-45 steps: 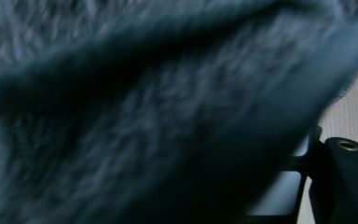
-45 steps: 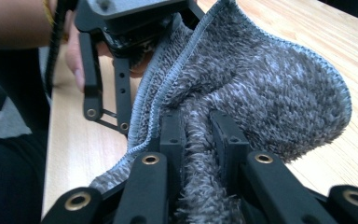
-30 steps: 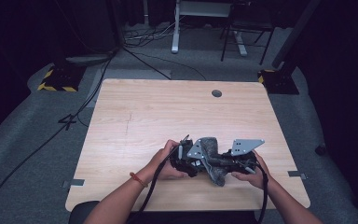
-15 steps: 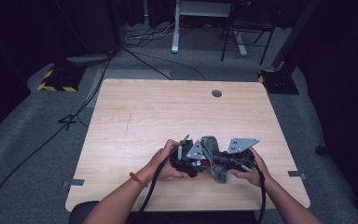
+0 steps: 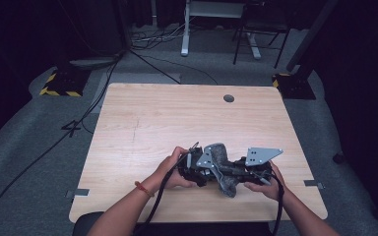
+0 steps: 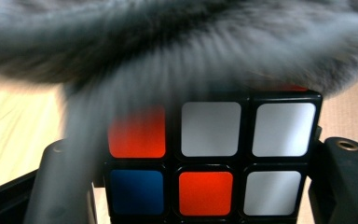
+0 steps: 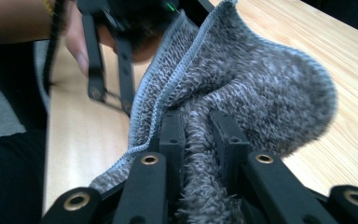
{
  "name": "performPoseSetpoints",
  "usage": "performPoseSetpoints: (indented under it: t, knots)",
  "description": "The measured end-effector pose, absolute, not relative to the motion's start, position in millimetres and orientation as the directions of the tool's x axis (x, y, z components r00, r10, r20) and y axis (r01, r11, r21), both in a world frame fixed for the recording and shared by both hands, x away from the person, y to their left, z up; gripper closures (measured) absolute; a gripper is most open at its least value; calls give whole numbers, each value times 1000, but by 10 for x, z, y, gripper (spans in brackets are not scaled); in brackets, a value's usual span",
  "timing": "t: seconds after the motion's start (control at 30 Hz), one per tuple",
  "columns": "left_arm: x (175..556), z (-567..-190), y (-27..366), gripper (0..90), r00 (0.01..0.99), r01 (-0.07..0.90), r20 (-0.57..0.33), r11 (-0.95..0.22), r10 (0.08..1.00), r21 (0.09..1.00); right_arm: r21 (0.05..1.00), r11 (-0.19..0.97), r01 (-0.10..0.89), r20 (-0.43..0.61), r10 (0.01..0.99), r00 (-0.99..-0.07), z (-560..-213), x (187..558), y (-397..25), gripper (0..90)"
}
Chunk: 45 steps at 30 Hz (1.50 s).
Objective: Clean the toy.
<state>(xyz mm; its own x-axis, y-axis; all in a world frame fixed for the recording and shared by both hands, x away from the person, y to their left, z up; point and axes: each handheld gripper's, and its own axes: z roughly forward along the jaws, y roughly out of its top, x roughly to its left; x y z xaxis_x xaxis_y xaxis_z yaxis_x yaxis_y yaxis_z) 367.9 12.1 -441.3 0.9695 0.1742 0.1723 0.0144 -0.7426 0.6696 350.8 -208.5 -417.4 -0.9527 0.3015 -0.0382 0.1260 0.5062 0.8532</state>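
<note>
Between the left tool's (image 6: 205,196) jaws sits a cube (image 6: 209,163), cloth (image 7: 242,88) draped over.

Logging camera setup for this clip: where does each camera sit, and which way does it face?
High view: above the person's side, looking forward and down on the table; forearms and both hands enter from the bottom.
Left gripper view: rides the left gripper, facing the puzzle cube between its jaws.
Right gripper view: rides the right gripper, jaws pinching the grey cloth.
All views share the cloth.

No legible text or labels anywhere.
</note>
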Motion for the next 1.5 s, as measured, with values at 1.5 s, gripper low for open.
performPoseSetpoints:
  t: [1.5]
  knots:
    - [3658, -4343, 186, 335, 964, 15, 188, -749, 186, 663, 813, 573, 102, -70, 271, -960, -4193, 3451, -2025, 761]
